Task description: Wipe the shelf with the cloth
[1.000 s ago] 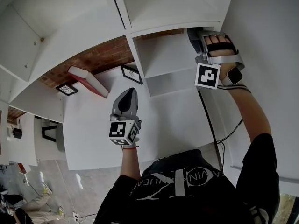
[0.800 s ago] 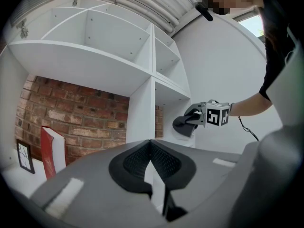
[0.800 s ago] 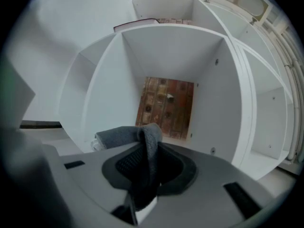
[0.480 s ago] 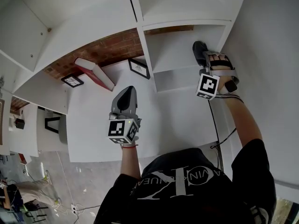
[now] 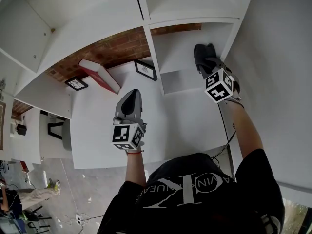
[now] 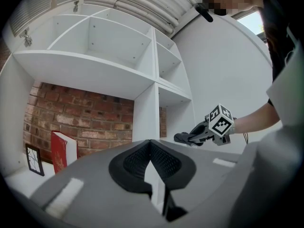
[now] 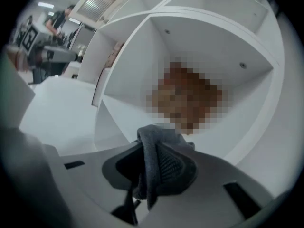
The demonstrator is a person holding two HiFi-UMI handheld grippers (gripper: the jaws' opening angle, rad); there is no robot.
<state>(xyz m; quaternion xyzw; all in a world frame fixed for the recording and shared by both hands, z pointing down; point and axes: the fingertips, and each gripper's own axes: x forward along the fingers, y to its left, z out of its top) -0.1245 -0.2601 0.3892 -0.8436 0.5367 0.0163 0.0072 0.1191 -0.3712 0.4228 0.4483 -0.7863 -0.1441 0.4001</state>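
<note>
The white shelf unit (image 5: 151, 43) stands on a white tabletop. My right gripper (image 5: 204, 61) is shut on a dark grey cloth (image 5: 200, 55), at the mouth of the right-hand compartment (image 5: 183, 50) near its right wall. In the right gripper view the cloth (image 7: 153, 156) is bunched between the pads and hangs over them, with the compartment (image 7: 204, 46) ahead. My left gripper (image 5: 132, 95) hovers over the tabletop, shut with nothing in it. In the left gripper view the pads meet at the tips, and the right gripper (image 6: 192, 137) with the cloth (image 6: 182, 137) shows at the right.
A red book (image 5: 99, 76) leans in the left compartment against the brick back wall (image 5: 112, 50), between two small black picture frames (image 5: 145, 70) (image 5: 76, 84). The white tabletop (image 5: 97, 130) spreads in front. A black cable (image 5: 228, 140) runs down by the right wall.
My right gripper has come down from high in the right compartment to near its floor and has rolled over, still holding the cloth. The left gripper has barely shifted.
</note>
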